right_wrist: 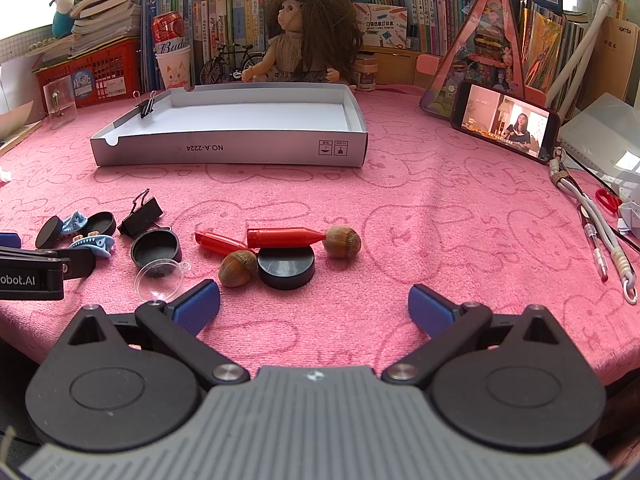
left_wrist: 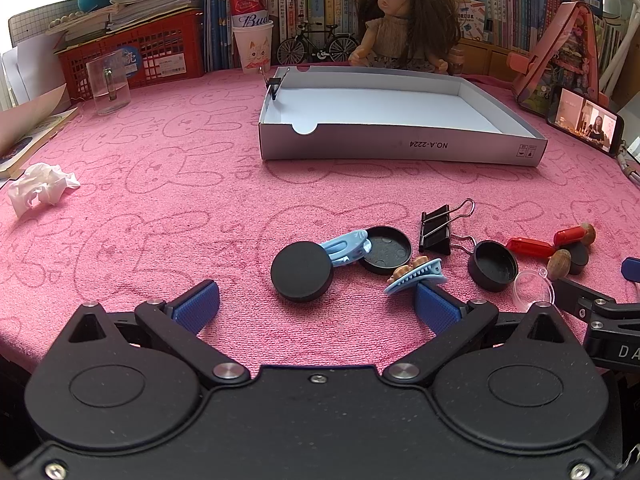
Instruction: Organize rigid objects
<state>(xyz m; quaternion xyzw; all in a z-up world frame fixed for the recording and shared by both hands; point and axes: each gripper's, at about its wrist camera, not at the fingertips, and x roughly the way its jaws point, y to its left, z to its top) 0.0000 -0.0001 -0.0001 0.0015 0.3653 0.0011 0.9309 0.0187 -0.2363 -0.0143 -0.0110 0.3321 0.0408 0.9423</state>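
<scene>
A white cardboard box lid (left_wrist: 400,148) (right_wrist: 228,148) stands open at the back, with a small binder clip (left_wrist: 274,86) on its left wall. Small items lie in front: a black disc (left_wrist: 302,271), blue hair clips (left_wrist: 347,246), a black cap (left_wrist: 386,250), a large binder clip (left_wrist: 436,232), a second black cap (left_wrist: 493,266) (right_wrist: 156,248), red pen pieces (right_wrist: 280,237), two hazelnuts (right_wrist: 238,268) and a black puck (right_wrist: 286,267). My left gripper (left_wrist: 316,304) is open just before the disc. My right gripper (right_wrist: 314,306) is open before the puck.
A pink towel (left_wrist: 160,184) covers the table. A doll (left_wrist: 404,20), a red basket (left_wrist: 132,50), a cup with a can (left_wrist: 252,40), books and a phone (right_wrist: 506,120) line the back. A tissue (left_wrist: 40,188) lies left; pens and a cord (right_wrist: 600,232) lie right.
</scene>
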